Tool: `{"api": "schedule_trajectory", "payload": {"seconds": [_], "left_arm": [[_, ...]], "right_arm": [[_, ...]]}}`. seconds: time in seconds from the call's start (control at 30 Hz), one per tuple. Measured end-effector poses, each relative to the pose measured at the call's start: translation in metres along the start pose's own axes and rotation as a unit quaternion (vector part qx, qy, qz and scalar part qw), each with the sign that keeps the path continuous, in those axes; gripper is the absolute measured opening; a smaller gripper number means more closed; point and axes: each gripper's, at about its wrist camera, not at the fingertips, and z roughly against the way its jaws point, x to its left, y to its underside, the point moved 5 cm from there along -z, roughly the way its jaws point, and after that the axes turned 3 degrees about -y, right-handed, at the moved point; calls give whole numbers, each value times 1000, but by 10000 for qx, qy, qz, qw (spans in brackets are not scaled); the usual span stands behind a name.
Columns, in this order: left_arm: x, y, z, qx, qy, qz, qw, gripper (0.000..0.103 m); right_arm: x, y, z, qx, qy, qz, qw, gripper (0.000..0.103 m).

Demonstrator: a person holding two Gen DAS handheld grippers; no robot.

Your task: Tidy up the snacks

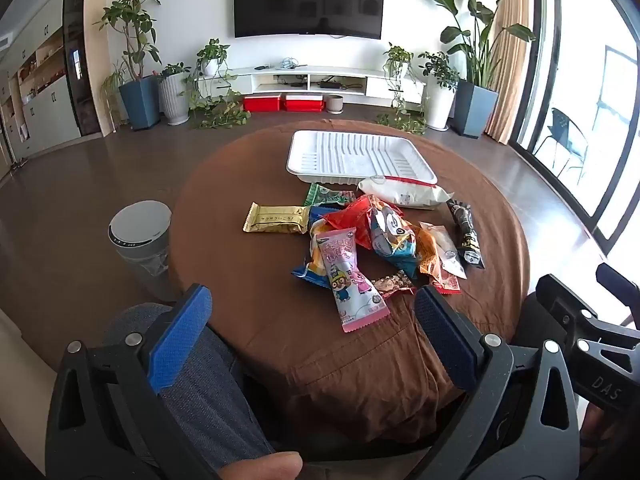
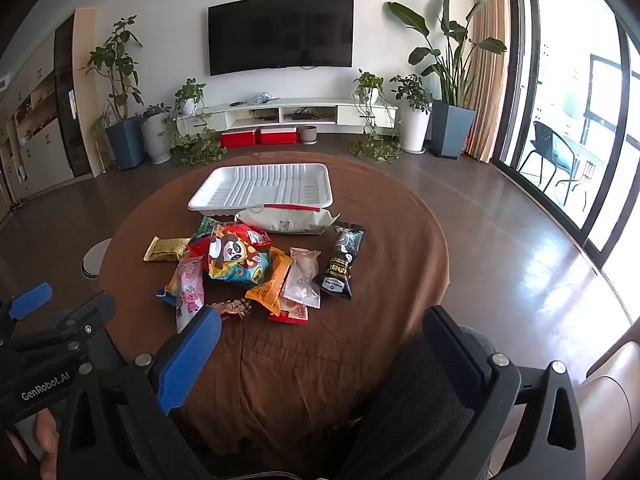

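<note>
Tabletop point(image 1: 248, 320): white tray point(image 1: 360, 142) bare (snacks point(image 1: 372, 236) beside).

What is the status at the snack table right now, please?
Left gripper and right gripper both open, empty. Snack pile loose on tablecloth; white tray empty behind it. Nothing in the way.

My two cameras sit just behind my grippers, near the close edge of the desk point(image 1: 224, 184), and both look forward and downward over it toward the wall with the television point(image 1: 309, 2). The left wrist view stands more to the left, so the snack pile point(image 1: 360, 240) and the white tray point(image 1: 360, 156) fall a little right of its centre. The right wrist view stands more to the right and sees them left of centre. Both views share the desk, tray, pile, plants and window, and each catches the other gripper at its side edge.
</note>
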Motion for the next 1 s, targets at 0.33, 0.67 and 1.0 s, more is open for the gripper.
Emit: {"api": "schedule_trajectory", "payload": {"seconds": [0.33, 0.67, 1.0], "left_arm": [[0, 0, 0, -13, 20, 30, 10000, 103], [0, 0, 0, -9, 34, 26, 10000, 103], [0, 0, 0, -3, 32, 31, 10000, 103]], "right_arm": [[0, 0, -1, 6, 22, 15, 10000, 103], [0, 0, -3, 31, 19, 15, 10000, 103], [0, 0, -4, 47, 20, 18, 10000, 103]]}}
